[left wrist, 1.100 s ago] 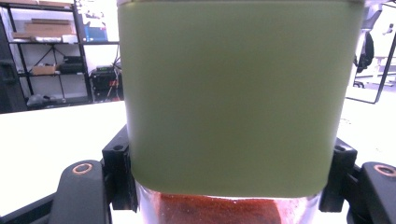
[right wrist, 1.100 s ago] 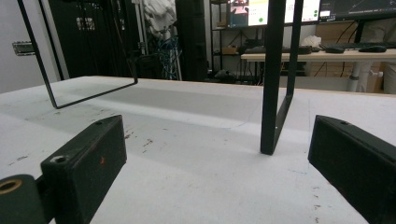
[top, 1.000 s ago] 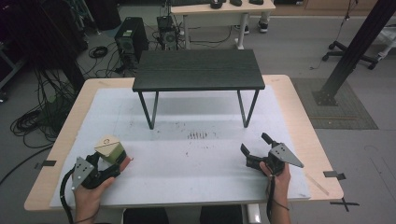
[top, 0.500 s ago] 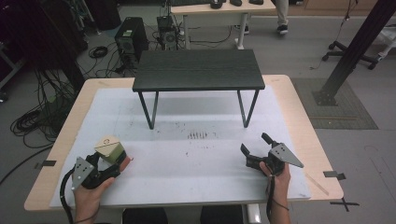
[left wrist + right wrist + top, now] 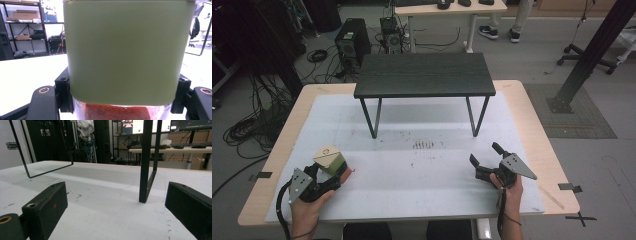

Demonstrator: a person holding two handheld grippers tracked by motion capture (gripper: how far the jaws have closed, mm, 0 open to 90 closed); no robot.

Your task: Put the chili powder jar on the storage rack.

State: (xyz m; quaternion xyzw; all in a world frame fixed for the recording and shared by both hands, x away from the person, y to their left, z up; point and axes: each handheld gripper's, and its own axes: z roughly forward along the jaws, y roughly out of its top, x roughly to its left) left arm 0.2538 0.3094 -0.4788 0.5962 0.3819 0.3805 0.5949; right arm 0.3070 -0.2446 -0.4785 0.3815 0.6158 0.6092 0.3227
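The left tongs (image 5: 323, 172) are clamping a green-labelled clear jar with a tan lid (image 5: 331, 160), well in front-left of the small black metal-legged table (image 5: 424, 75); red contents are showing at the jar's base. The right tongs (image 5: 486, 159) are gaping wide and empty, resting on the white counter (image 5: 422, 190) in front-right of that table.

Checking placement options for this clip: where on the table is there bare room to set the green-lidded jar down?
The white mat lies bare between the left gripper, shut on the jar, and the open right gripper. The top of the black stand is bare too, as is the mat under it between its legs. Only the two near corners, taken by the hands, are crowded.
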